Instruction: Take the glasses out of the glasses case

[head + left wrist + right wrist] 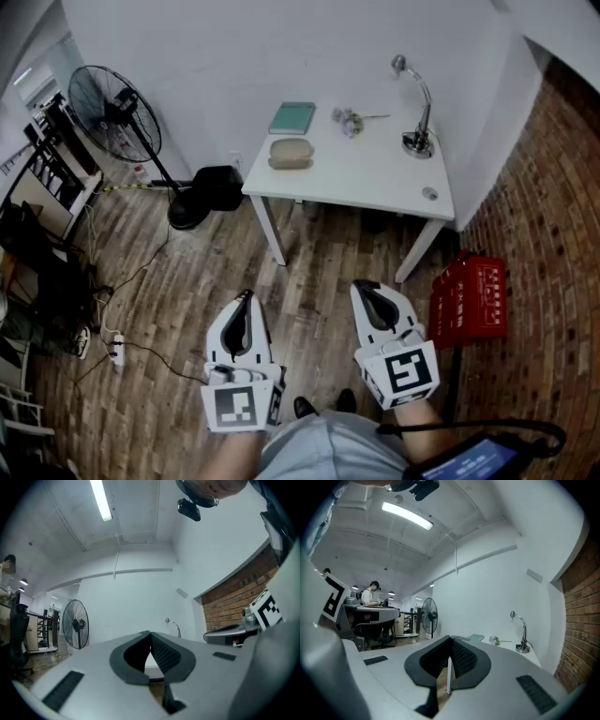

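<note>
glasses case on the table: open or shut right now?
Shut. In the head view the glasses case lies on the white table as one closed beige shell, lid down on its base, no gap visible.

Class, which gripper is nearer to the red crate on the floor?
Right. The right gripper is just left of the red crate in the head view; the left gripper is farther left, beyond the right one.

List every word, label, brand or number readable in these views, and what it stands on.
No text can be read.
Markers on the left gripper and right gripper: square black-and-white patterns, no letters.
On the red crate: markings, if any, too small to read.
On the blue screen: too blurred to read.
On the teal book: no legible print.
</note>
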Demonstrator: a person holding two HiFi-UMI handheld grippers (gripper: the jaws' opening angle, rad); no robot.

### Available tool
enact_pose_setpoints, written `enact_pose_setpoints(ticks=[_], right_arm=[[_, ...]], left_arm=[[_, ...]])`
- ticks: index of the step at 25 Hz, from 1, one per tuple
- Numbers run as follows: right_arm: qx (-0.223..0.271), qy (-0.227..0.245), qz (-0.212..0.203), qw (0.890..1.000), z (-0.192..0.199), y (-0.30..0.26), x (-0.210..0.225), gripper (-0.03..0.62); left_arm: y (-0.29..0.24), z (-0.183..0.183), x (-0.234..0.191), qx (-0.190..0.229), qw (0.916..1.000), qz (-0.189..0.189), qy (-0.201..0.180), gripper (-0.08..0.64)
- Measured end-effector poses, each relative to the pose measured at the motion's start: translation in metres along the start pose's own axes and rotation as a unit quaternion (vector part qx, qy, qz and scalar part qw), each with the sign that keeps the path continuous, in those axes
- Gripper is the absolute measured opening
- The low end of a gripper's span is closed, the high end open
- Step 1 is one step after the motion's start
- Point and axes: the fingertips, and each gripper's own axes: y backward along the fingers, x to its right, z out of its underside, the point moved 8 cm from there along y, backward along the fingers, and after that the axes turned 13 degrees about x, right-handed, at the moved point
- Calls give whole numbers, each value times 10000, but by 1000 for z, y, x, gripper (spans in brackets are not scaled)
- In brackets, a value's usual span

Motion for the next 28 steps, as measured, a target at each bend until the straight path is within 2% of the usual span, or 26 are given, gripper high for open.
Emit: enact_pose_setpoints(ticks=[6,7,8,9,20,28], right_arm=[[109,9,162,9998,-3,6,7,17],[132,-21,176,9998,-4,6,9,66],[147,-63,152,9998,-5,7,11,175],[166,-93,120,9997,-6,7,12,213],[243,-71,-4,9997,-4,23,41,213],[153,-140,-6,9998,11,5,49,210]], left_arm=[[1,0,7,-24,10000,8,-14,6],[2,0,8,-29,10000,-4,-27,6],[3,-1,9,-38,10000,-19,-42,6],[3,-2,10,-46,10000,-36,-56,6],[13,1,44,-128,9994,-254,-170,6],[3,18,34,-282,9990,-329,-127,6]])
